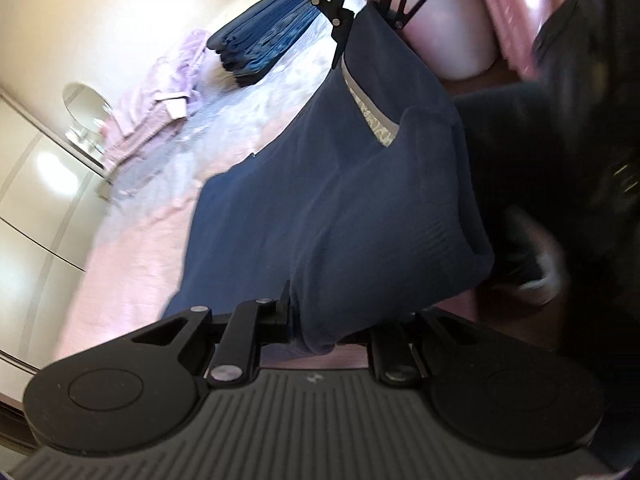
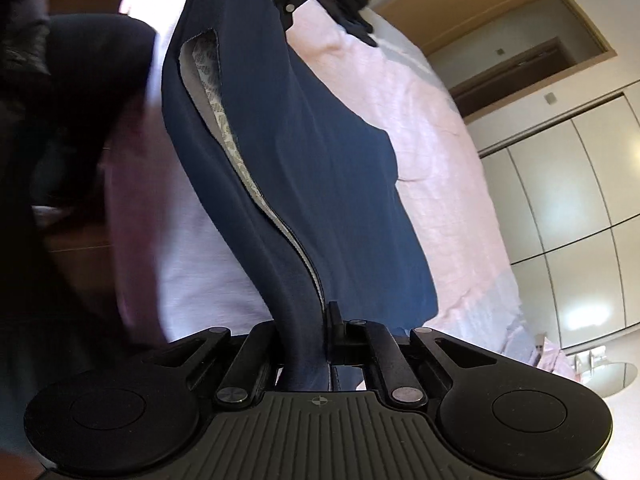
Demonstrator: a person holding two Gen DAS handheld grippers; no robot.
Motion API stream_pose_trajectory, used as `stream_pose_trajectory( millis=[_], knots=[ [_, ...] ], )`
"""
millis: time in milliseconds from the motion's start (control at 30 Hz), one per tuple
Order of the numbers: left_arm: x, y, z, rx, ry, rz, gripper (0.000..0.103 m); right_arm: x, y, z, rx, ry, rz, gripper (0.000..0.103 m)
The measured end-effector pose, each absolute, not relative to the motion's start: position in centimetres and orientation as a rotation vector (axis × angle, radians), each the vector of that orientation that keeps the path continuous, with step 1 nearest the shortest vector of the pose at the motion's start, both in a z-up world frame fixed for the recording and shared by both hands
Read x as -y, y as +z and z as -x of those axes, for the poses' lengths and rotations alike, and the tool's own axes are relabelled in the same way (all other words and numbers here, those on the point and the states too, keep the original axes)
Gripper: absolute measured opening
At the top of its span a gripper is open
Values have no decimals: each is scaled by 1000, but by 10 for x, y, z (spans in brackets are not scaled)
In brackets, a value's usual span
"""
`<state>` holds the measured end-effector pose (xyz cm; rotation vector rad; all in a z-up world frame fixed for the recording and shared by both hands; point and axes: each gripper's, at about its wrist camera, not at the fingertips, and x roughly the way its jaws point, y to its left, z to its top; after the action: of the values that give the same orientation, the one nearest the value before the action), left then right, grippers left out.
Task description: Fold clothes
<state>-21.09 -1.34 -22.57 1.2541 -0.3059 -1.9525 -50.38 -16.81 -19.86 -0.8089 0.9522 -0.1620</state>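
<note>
- Left gripper (image 1: 316, 320) clamped on navy cloth (image 1: 320, 200), fingers nearly together.
- Right gripper (image 2: 320, 336) clamped on the same cloth, at the far end of the left view.

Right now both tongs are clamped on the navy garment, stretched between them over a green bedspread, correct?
Not quite: the bedspread is pink, not green, as the right wrist view shows. The rest holds: the left tongs and right tongs both grip the navy garment, held between them.
</note>
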Motion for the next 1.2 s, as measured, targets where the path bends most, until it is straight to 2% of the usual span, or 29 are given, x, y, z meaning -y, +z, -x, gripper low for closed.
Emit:
stream_pose_trajectory(
  millis=[100, 233, 433, 500, 700, 800, 833, 1000, 1067, 1133, 1200],
  knots=[
    [12, -207, 204, 165, -2001, -1185, 13, 155, -180, 515, -969, -117, 803, 3],
    [58, -181, 167, -45, -1992, -1032, 13, 166, -139, 519, -941, -117, 789, 4],
    [127, -142, 111, -346, -1945, -794, 14, 245, -96, 472, -907, -109, 701, 4],
    [156, -153, 92, -432, -1918, -769, 15, 272, -89, 454, -906, -100, 664, 4],
    [244, -207, 40, -700, -1842, -711, 19, 358, -123, 396, -953, -37, 477, 4],
    [282, -247, 19, -834, -1802, -703, 31, 402, -163, 370, -1007, -25, 353, 4],
    [289, -258, 14, -869, -1789, -682, 36, 416, -177, 364, -1023, -28, 309, 4],
    [292, -271, -6, -975, -1793, -538, 38, 453, -207, 369, -966, -86, 81, 5],
    [286, -272, -10, -999, -1780, -508, 39, 463, -201, 382, -903, -127, -36, 17],
    [280, -271, -10, -1009, -1767, -488, 38, 470, -198, 401, -825, -221, -164, 65],
    [276, -269, -8, -1005, -1754, -480, 37, 478, -195, 426, -736, -297, -317, 68]
  ],
)
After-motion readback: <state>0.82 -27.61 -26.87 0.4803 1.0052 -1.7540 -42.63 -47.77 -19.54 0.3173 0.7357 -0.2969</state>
